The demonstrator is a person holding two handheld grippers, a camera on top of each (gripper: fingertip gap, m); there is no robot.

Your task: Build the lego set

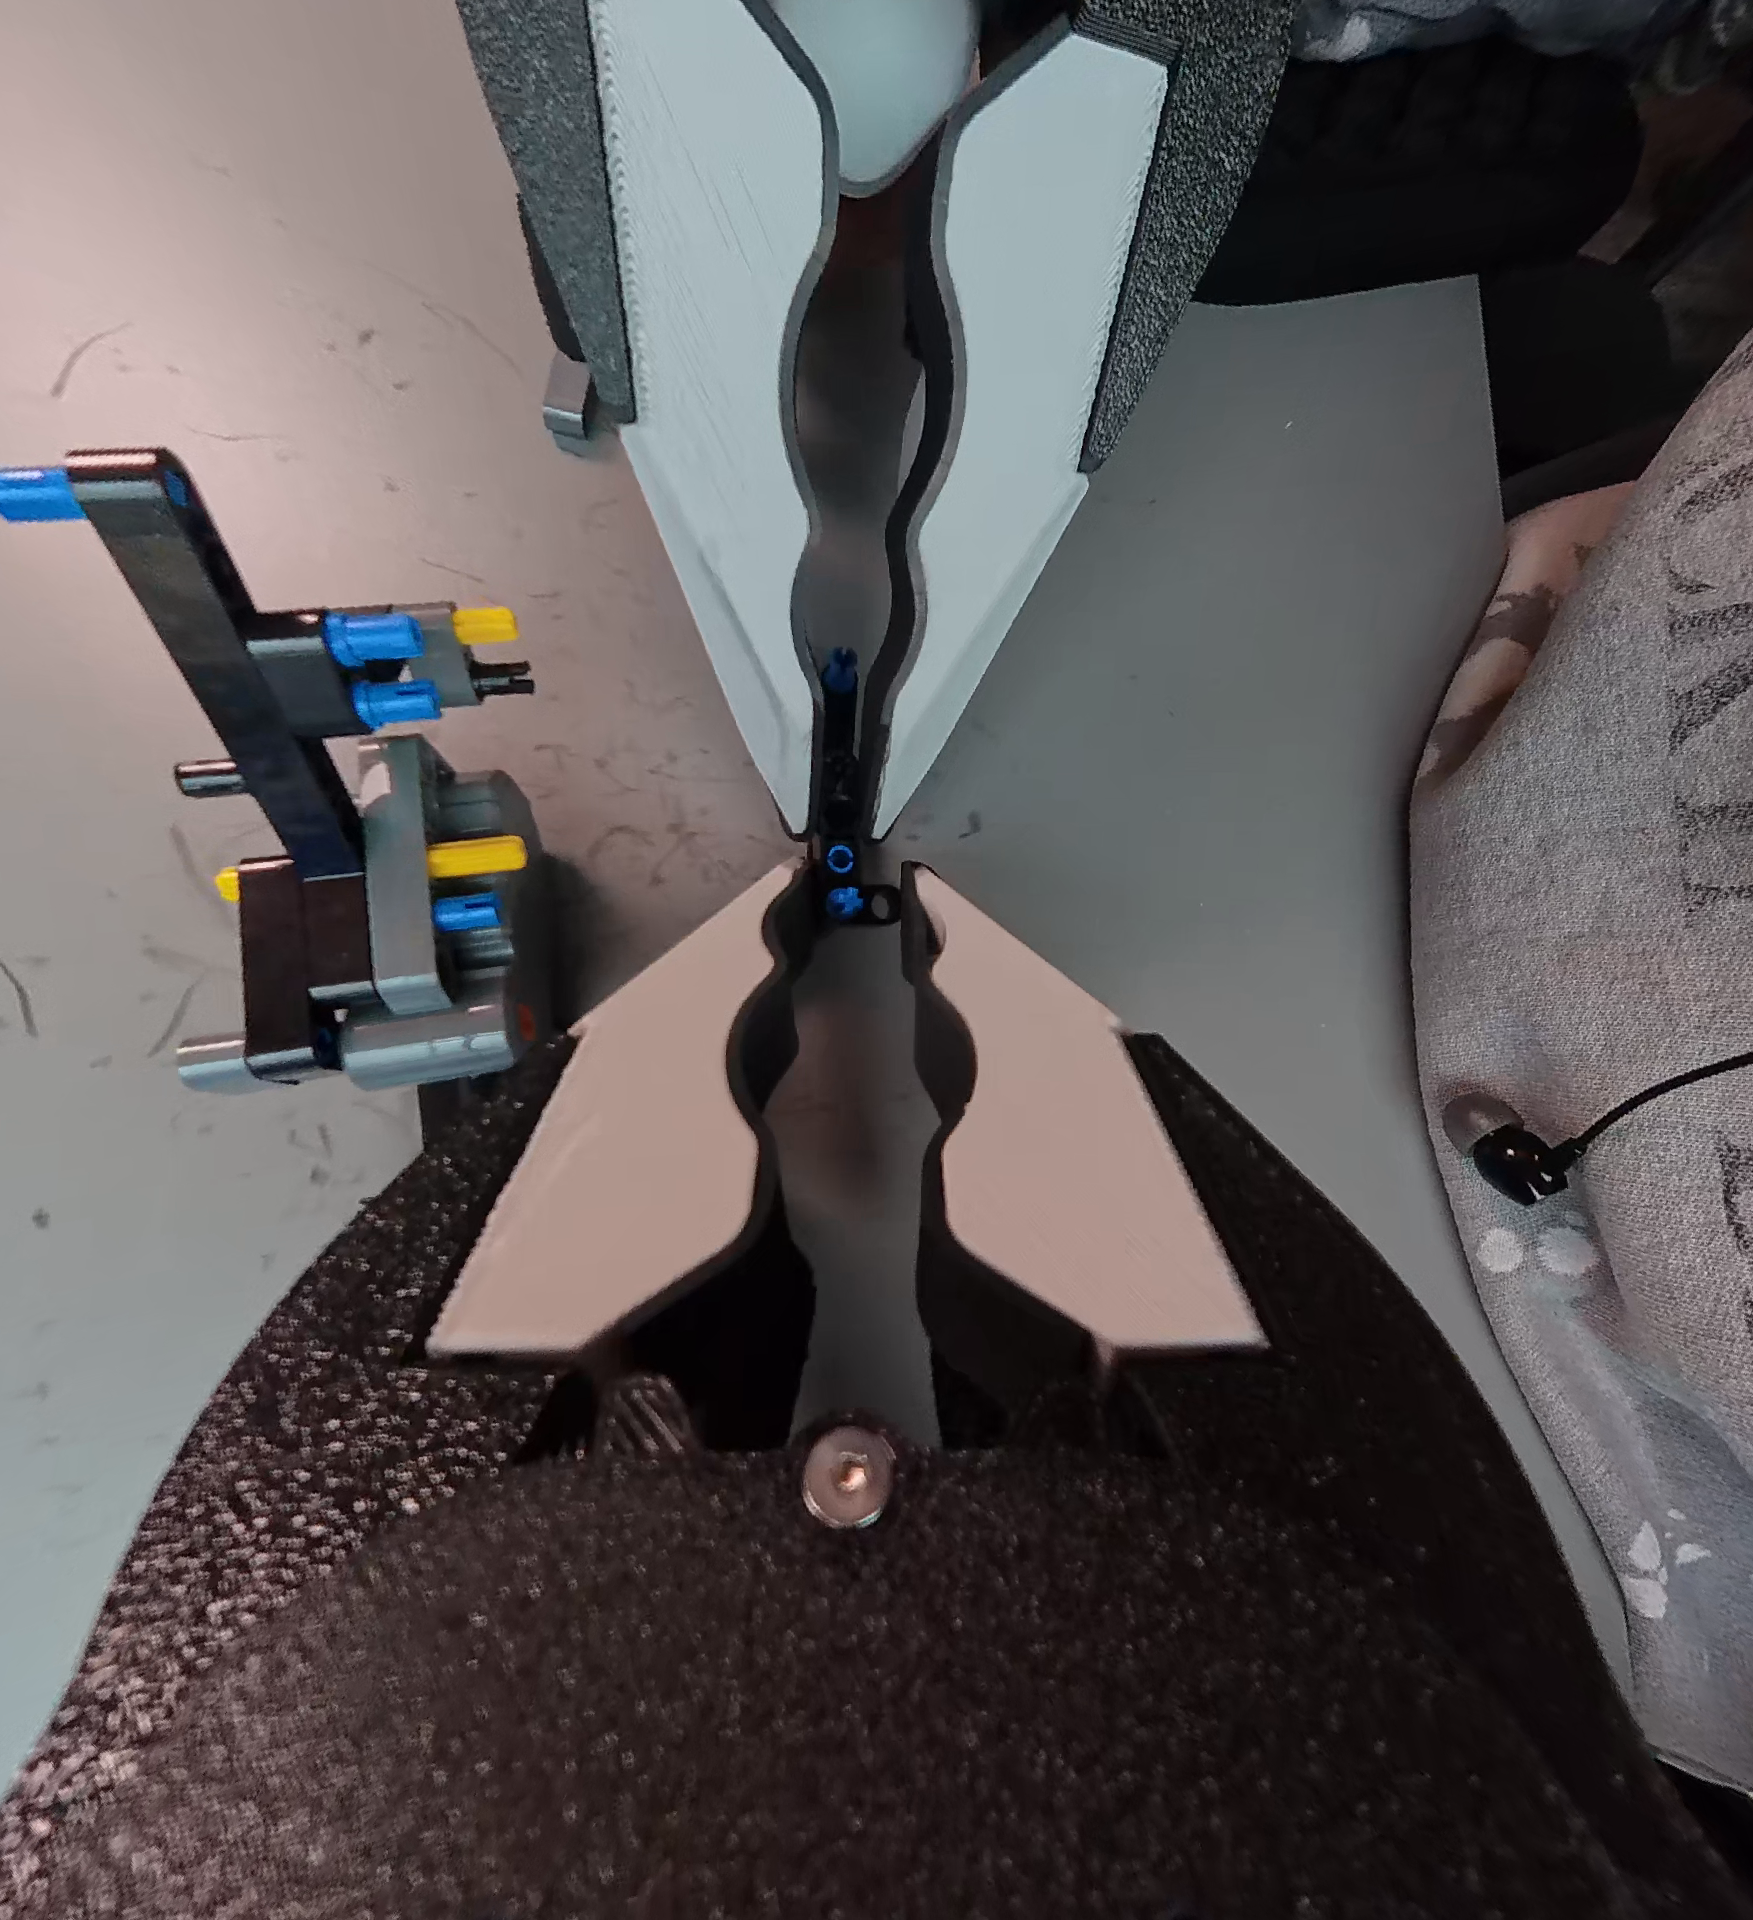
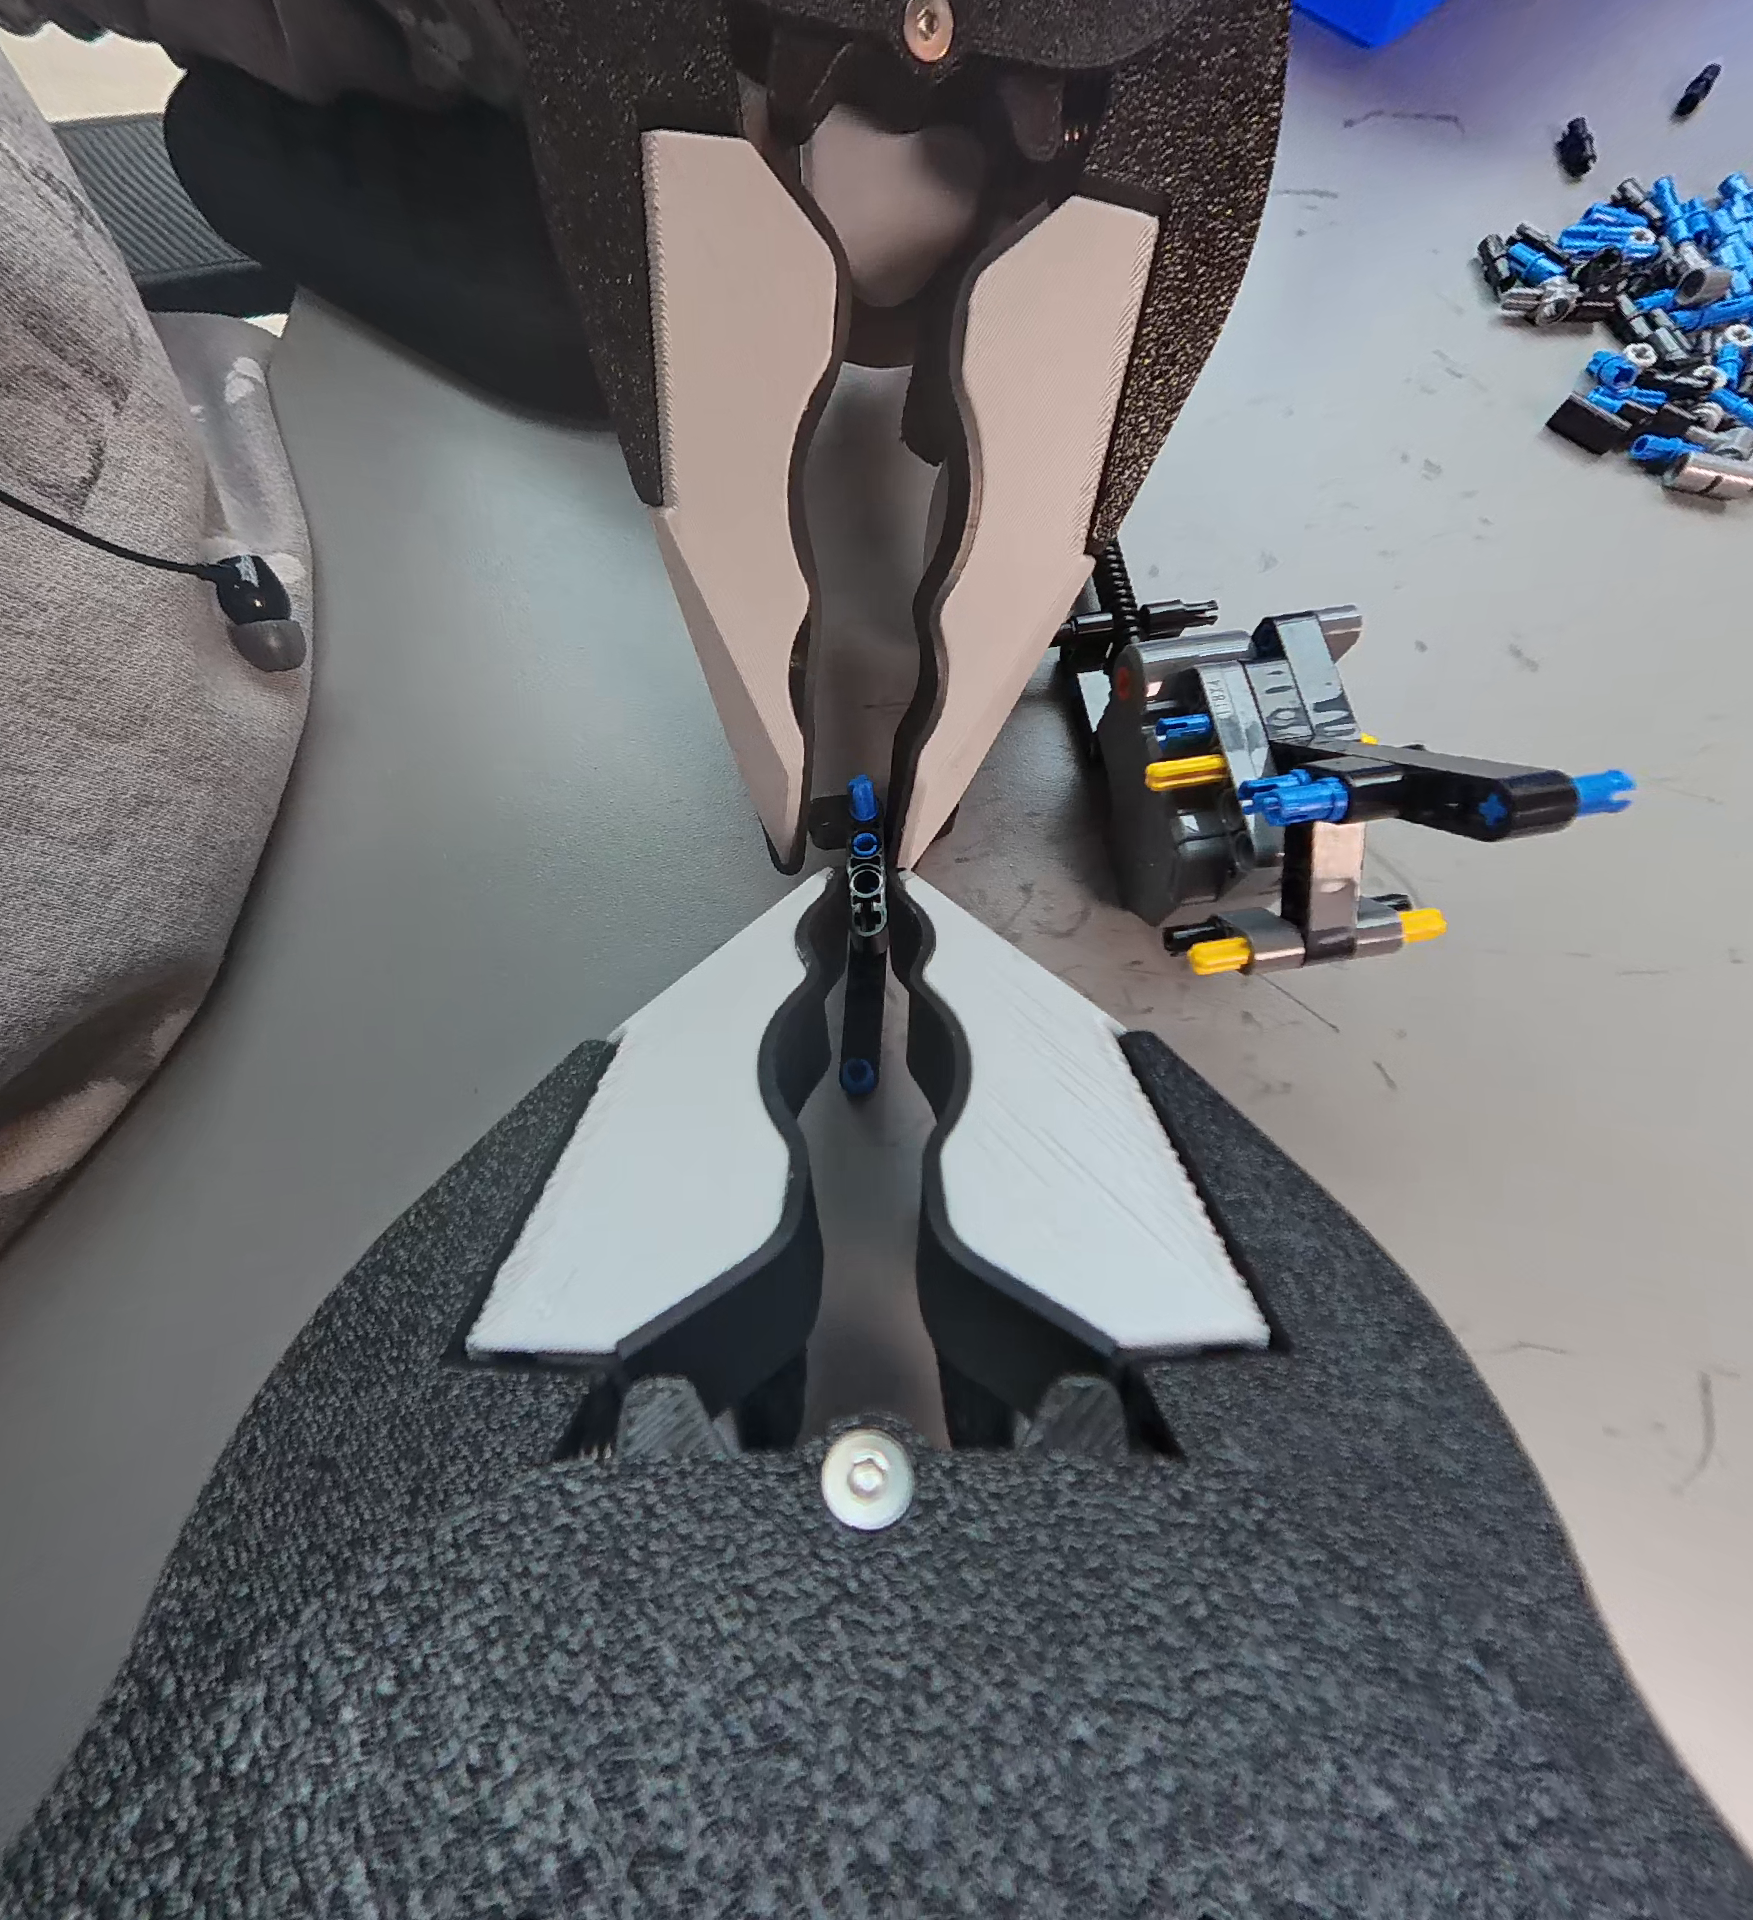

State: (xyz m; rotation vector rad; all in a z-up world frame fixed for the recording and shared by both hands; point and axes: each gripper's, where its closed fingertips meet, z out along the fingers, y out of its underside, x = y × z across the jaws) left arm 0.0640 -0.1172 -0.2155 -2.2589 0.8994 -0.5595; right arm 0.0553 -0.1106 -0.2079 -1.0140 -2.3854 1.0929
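Observation:
My two grippers meet tip to tip above the grey table. My right gripper (image 2: pixel 867 883), with white fingers, is shut on a thin black beam (image 2: pixel 864 997) that has a blue pin at its near end. My left gripper (image 1: pixel 851 873), with pinkish fingers, is shut on a small black connector (image 1: pixel 856 902) with blue pins. The connector touches the end of the beam (image 1: pixel 836 748). A partly built model (image 1: pixel 352 821) of grey and black parts with blue and yellow pins stands on the table left of the tips. In the right wrist view, the model (image 2: pixel 1298 790) is on the right.
A pile of loose blue, black and grey pins (image 2: pixel 1703 322) lies at the far right, beside the corner of a blue bin (image 2: pixel 1371 16). A person's grey garment (image 1: pixel 1630 935) with a black cable clip (image 1: pixel 1521 1164) borders the table edge. Only a small space, under 4 cm, lies between the two pairs of fingers.

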